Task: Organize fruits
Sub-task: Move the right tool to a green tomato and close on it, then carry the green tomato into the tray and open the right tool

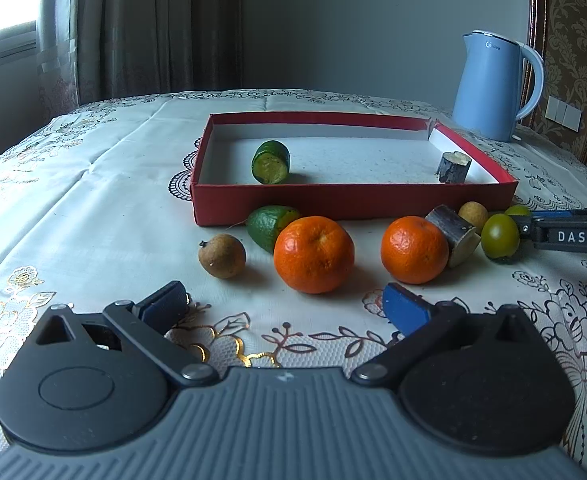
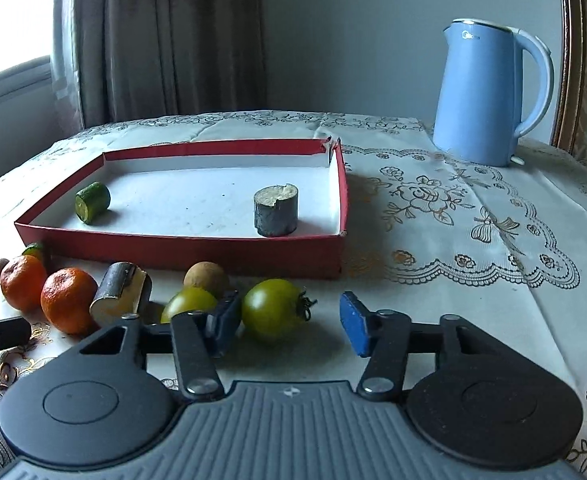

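Red box (image 2: 181, 258) at twelve o'clock: two pieces. Table (image 2: 433, 280): two oranges (image 2: 67, 300), two green tomatoes (image 2: 273, 308). My right claw (image 2: 289, 322) open around one tomato; left claw (image 1: 285, 306) open, empty.

- A pale blue electric kettle (image 2: 489, 92) stands upright at the far right of the table, its white-edged handle turned to the right.
- A cream tablecloth (image 2: 433, 240) with gold and dark floral embroidery and a scalloped lace border covers the table.
- Brown patterned curtains (image 2: 165, 40) hang behind the table on the left, next to a bright window (image 1: 1, 0).
- A plain grey wall (image 1: 353, 20) fills the middle background.
- White wall switches (image 1: 563, 112) sit on ornate gold wallpaper (image 1: 573, 20) at the right.
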Available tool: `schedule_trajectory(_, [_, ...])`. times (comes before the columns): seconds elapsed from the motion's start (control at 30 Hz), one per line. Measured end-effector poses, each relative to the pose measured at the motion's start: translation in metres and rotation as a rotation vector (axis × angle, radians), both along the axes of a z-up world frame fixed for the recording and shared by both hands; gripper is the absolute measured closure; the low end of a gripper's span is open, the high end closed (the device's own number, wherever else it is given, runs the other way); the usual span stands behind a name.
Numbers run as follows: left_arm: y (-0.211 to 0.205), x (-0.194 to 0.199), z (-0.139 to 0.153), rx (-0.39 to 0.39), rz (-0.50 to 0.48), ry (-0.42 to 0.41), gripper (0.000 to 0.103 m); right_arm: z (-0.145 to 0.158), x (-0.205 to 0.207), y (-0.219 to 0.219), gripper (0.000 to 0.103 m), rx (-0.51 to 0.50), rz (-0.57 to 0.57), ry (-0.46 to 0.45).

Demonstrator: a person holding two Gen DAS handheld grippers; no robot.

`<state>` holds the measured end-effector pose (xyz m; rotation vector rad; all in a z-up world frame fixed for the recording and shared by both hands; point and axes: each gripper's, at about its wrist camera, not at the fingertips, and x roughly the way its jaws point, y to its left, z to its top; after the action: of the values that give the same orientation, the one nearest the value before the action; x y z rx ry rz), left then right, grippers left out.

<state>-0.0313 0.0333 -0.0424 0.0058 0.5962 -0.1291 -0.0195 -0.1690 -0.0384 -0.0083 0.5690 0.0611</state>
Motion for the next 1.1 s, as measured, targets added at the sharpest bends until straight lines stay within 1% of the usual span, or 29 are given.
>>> schedule_trajectory(0.07, [0.000, 0.000, 0.000, 0.000, 0.000, 0.000, 0.000, 0.000, 0.001, 0.000, 0.053, 0.003, 0.002, 0.001])
schedule_trajectory(0.1, [0.000, 0.000, 0.000, -0.001, -0.001, 0.000, 0.000, 0.000, 0.001, 0.000, 0.058, 0.005, 0.004, 0.004])
schedule_trajectory(0.17, [-0.001, 0.000, 0.000, -0.002, -0.001, 0.000, 0.000, 0.000, 0.002, -0.001, 0.064, 0.011, 0.007, 0.015])
schedule_trajectory(0.37, [-0.001, 0.000, 0.000, -0.002, -0.001, 0.000, 0.000, 0.000, 0.003, -0.002, 0.067, 0.030, 0.005, 0.024])
schedule_trajectory(0.57, [0.000, 0.000, 0.000, -0.002, -0.001, -0.001, 0.000, 0.002, -0.001, 0.000, 0.069, 0.014, -0.016, 0.024])
schedule_trajectory(0.83, [0.000, 0.000, 0.000, -0.002, -0.001, -0.001, 0.000, 0.011, -0.007, -0.001, 0.069, -0.015, -0.027, -0.010])
schedule_trajectory(1.1, [0.000, 0.000, 0.000, -0.002, -0.001, -0.001, 0.000, 0.029, -0.010, 0.005, 0.069, -0.043, -0.013, -0.068])
